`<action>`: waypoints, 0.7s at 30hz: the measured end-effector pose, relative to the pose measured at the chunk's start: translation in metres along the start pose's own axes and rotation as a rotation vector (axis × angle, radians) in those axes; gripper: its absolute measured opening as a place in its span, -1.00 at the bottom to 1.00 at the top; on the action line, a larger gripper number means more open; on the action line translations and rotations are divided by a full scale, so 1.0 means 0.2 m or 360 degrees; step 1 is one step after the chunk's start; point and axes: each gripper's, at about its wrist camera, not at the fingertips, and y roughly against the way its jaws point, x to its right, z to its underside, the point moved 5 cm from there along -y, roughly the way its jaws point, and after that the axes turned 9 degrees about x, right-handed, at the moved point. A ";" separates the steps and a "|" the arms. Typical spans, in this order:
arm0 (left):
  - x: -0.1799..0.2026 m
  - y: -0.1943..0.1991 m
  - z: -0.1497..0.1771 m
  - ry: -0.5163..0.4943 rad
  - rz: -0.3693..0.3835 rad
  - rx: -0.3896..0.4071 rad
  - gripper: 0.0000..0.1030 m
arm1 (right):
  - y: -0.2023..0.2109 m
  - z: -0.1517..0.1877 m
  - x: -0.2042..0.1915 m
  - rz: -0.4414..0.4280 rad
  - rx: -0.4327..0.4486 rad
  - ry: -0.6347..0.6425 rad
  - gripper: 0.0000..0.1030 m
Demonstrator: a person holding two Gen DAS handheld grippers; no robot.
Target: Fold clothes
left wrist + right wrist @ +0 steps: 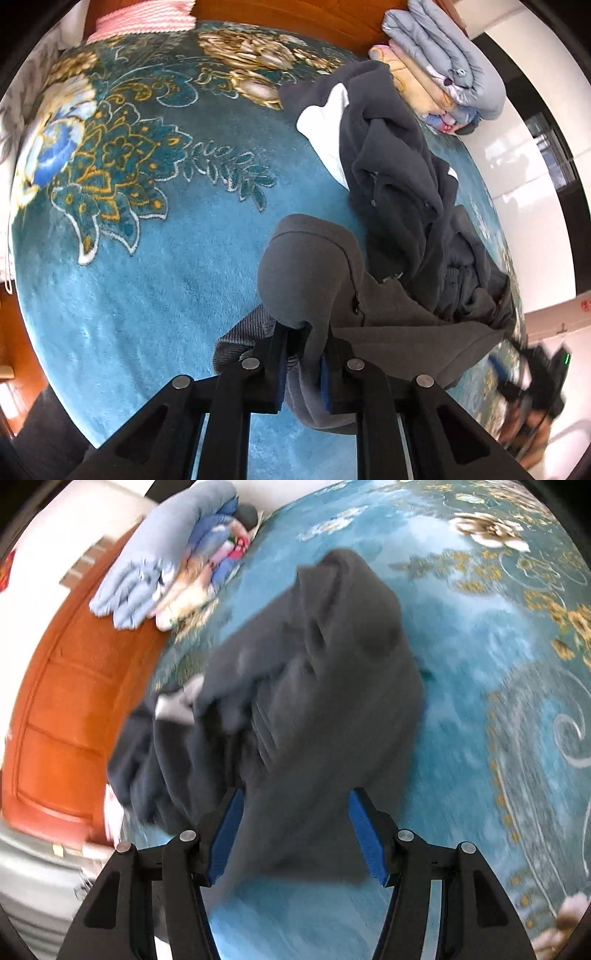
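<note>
A grey fleece garment [306, 266] is drawn up off the teal floral blanket [147, 258] of the bed. My left gripper [304, 365] is shut on a fold of it near the ribbed hem. Its edge runs taut to my right gripper [524, 365], blurred at the right edge with a hand behind it. In the right wrist view the same grey garment [332, 701] fills the wide gap between the blue pads of my right gripper [295, 834], which grips it. Behind lies a crumpled dark pile of clothes [399, 177] with a white piece [332, 122].
A stack of folded quilts and blankets [443, 66] [166, 565] sits at the bed's corner by the orange wooden bed end [74, 701]. A pink pillow [144, 18] lies at the far edge. The blanket [480, 701] stretches wide to the left of the clothes.
</note>
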 end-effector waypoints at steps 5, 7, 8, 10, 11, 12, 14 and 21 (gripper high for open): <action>0.01 0.02 0.01 0.0001 0.0026 0.0000 -0.71 | -0.11 -0.03 0.04 0.0224 -0.0085 -0.0047 -0.55; 0.04 0.04 0.02 -0.0028 0.0035 0.0010 -0.71 | -0.08 -0.01 0.06 0.0206 -0.0114 -0.0043 -0.83; 0.06 0.06 0.03 -0.0049 0.0042 0.0015 -0.71 | -0.04 0.00 0.07 0.0189 -0.0102 -0.0037 -0.84; 0.09 0.09 0.05 -0.0083 0.0058 0.0027 -0.71 | 0.03 0.02 0.09 0.0155 -0.0078 -0.0026 -0.87; 0.10 0.10 0.05 -0.0094 0.0056 0.0031 -0.71 | 0.09 0.03 0.11 0.0122 -0.0060 -0.0027 -0.88; 0.11 0.11 0.05 -0.0106 0.0052 0.0035 -0.71 | 0.16 0.05 0.14 0.0081 -0.0040 -0.0031 -0.90; 0.13 0.12 0.06 -0.0128 0.0044 0.0042 -0.71 | 0.29 0.10 0.15 0.0027 -0.0019 0.0017 -0.93; 0.13 0.20 -0.03 -0.0147 0.0016 0.0113 -0.71 | 0.62 0.46 0.18 -0.0097 -0.0107 0.0162 -1.00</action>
